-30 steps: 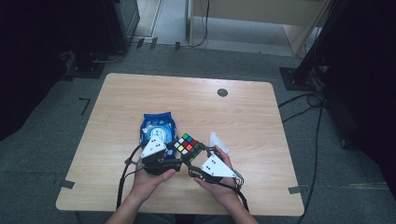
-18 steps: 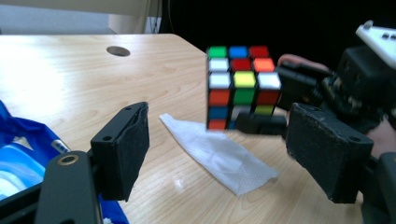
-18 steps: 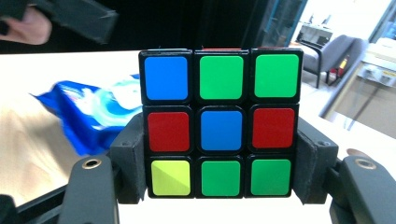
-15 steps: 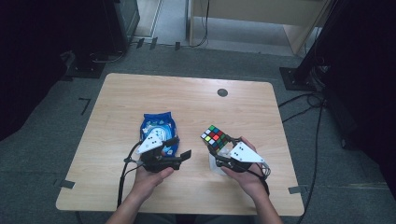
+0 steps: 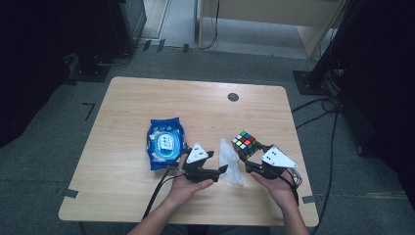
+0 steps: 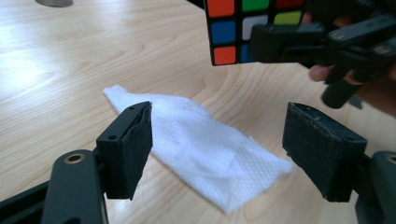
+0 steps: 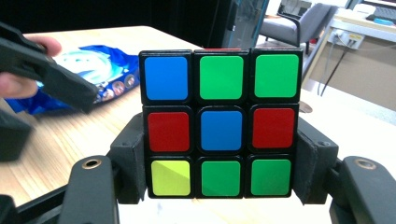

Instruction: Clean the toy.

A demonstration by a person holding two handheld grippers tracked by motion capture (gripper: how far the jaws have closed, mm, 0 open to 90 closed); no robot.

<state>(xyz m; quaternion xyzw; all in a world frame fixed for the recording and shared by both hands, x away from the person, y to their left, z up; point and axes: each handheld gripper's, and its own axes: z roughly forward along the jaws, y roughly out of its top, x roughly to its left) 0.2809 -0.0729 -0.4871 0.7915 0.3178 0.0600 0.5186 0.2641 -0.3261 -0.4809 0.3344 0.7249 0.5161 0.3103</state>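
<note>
My right gripper (image 5: 248,150) is shut on a Rubik's cube (image 5: 245,143), held above the table at the right. Its pads clamp the cube's (image 7: 219,126) two sides, blue centre facing the camera. My left gripper (image 5: 222,170) is open and points right, low over a white wet wipe (image 5: 230,165). The wipe (image 6: 201,149) lies flat between and beyond the left gripper's (image 6: 219,135) jaws, untouched by the pads. Those jaws have just closed a little after widening. The cube (image 6: 229,28) and right gripper (image 6: 327,42) hang just beyond.
A blue pack of wipes (image 5: 165,143) lies on the wooden table (image 5: 147,98) left of my left hand, also seen as the blue pack (image 7: 107,70). A dark round grommet (image 5: 233,97) sits at the table's far side. Cables trail off the near edge.
Both grippers were at the cube; the right one has carried it off to the right. The left gripper has let go, moved right and sunk toward the wipe, which now lies uncovered.
</note>
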